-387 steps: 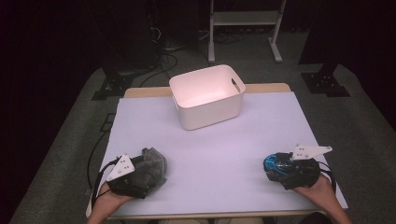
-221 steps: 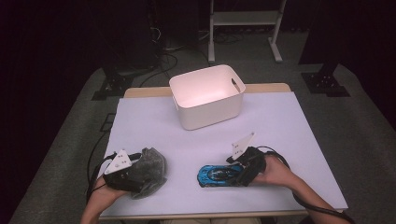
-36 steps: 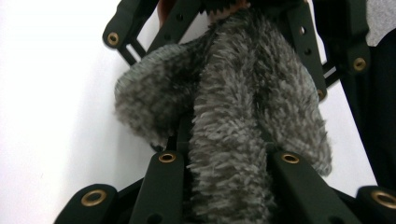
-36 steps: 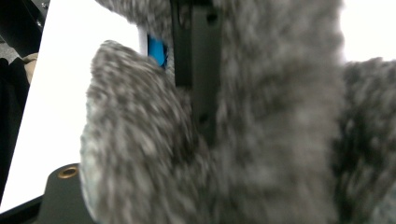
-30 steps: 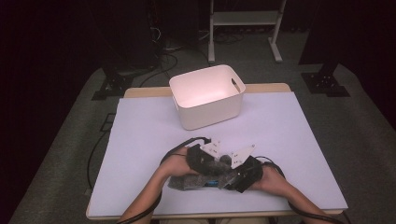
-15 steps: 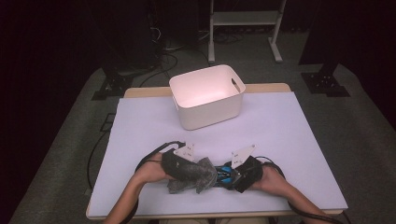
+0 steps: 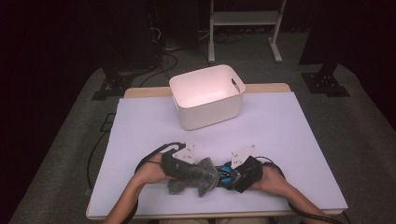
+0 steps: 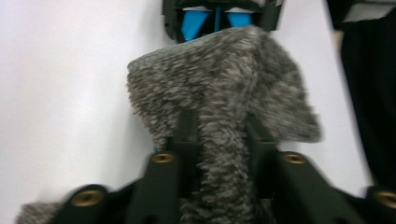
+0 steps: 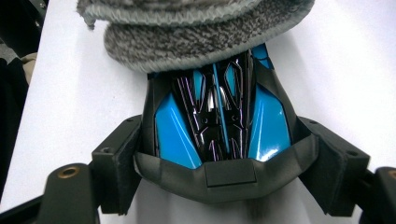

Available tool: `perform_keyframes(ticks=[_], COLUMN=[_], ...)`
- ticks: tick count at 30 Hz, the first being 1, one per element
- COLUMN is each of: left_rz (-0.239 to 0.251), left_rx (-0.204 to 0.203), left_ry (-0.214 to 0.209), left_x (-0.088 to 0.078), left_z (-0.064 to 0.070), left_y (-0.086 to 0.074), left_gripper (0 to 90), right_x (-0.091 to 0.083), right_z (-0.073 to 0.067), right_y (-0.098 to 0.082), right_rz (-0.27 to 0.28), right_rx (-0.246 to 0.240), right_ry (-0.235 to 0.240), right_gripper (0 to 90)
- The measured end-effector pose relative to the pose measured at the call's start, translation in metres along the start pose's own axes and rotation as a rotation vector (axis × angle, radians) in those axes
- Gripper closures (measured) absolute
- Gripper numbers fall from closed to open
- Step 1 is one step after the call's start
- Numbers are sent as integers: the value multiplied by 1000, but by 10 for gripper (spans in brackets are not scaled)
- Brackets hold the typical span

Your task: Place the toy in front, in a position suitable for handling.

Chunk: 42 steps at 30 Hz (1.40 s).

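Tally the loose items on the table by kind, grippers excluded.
Toy car, blue and black, clamped in the right gripper: 1
Grey fuzzy cloth, pinched in the left gripper, draped over the car's far end: 1
White bin: 1
Total: 3

The fuzzy grey cloth (image 9: 196, 32) covered the front of the blue toy car (image 9: 215, 126). The picture's top edge cut the cloth off.

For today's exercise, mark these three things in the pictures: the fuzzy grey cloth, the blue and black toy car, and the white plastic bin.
fuzzy grey cloth (image 8: 224, 93), left gripper view, its upper fold.
blue and black toy car (image 9: 268, 126), right gripper view, a blue body panel.
white plastic bin (image 7: 212, 114), high view, its front outer wall.
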<state>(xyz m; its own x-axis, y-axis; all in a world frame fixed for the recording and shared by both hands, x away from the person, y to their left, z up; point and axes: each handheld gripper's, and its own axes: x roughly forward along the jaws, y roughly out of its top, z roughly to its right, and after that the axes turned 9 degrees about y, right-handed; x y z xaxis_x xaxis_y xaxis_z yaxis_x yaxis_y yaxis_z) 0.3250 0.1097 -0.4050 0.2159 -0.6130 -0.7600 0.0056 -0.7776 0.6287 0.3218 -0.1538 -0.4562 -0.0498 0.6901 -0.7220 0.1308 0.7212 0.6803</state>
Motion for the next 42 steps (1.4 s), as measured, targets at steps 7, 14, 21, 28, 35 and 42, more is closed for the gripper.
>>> perform_keyframes(ticks=[7, 14, 21, 28, 35, 42], left_rz=[4, 3, -7, -15, 39, 65], left_rx=[32, 5, -36, -50, -16, 11], left_ry=[-2, -21, -13, -24, -48, -65], left_x=[17, 16, 3, -4, 5, 23], left_z=[0, -2, 1, 5, 3, 3], left_y=[13, 7, -19, -34, -13, 9], left_gripper=[797, 785, 782, 787, 788, 786], right_x=[0, 0, 0, 0, 0, 0], right_z=[1, 1, 1, 1, 0, 1], right_y=[-1, -1, -1, -1, -1, -2], right_rz=[2, 2, 2, 4, 9, 16], right_rx=[-7, -5, -4, -5, -1, -2], right_ry=[3, 6, 6, 5, 2, 4], right_gripper=[220, 221, 222, 221, 221, 221])
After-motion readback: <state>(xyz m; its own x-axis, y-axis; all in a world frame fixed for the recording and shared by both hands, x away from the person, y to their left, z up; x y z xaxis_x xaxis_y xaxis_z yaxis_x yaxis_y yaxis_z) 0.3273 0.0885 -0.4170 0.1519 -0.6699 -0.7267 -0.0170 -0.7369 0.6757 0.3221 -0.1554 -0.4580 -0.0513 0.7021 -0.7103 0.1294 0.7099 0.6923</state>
